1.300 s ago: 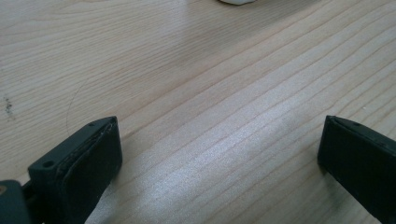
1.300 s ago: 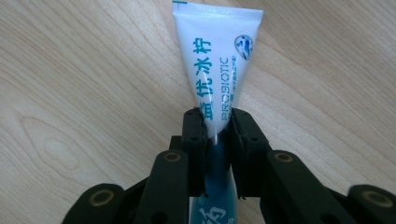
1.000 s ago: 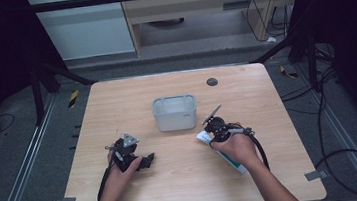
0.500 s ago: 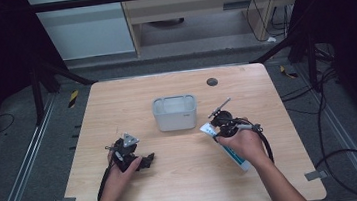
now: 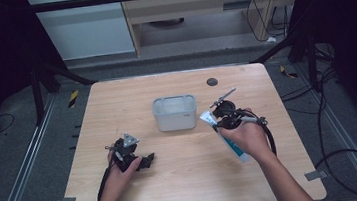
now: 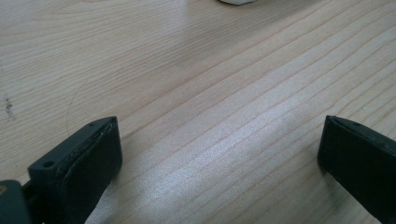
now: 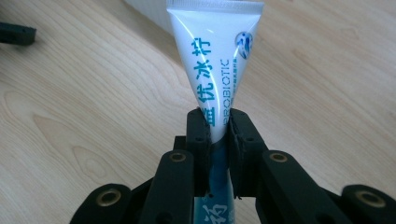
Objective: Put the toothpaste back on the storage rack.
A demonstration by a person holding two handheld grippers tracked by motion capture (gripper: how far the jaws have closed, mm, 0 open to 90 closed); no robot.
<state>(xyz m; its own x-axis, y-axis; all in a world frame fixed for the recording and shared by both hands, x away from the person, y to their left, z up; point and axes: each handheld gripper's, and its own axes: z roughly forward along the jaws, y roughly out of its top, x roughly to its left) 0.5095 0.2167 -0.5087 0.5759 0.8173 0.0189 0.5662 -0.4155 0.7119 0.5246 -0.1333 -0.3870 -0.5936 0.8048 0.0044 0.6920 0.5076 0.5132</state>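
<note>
A white toothpaste tube (image 7: 215, 56) with blue lettering stands between the jaws of my right gripper (image 7: 218, 125), which is shut on its lower part; the flat crimped end points up and away. In the high view that tube (image 5: 236, 149) lies slanted at the table's right of centre, with my right gripper (image 5: 221, 125) on it close to a grey-white box (image 5: 175, 113). My left gripper (image 5: 147, 160) rests at the front left, held by a hand. Its jaws stand wide apart over bare wood, so my left gripper (image 6: 217, 144) is open and holds nothing.
The wooden table (image 5: 126, 101) has a small dark round spot (image 5: 212, 82) near its far edge. Cables trail from the right gripper over the table's right side. A black part (image 7: 16, 33) lies far off at the upper left of the right gripper view.
My right gripper has shifted slightly right and away with the tube, bringing the tube's flat end closer to the box. The left gripper has stayed put.
</note>
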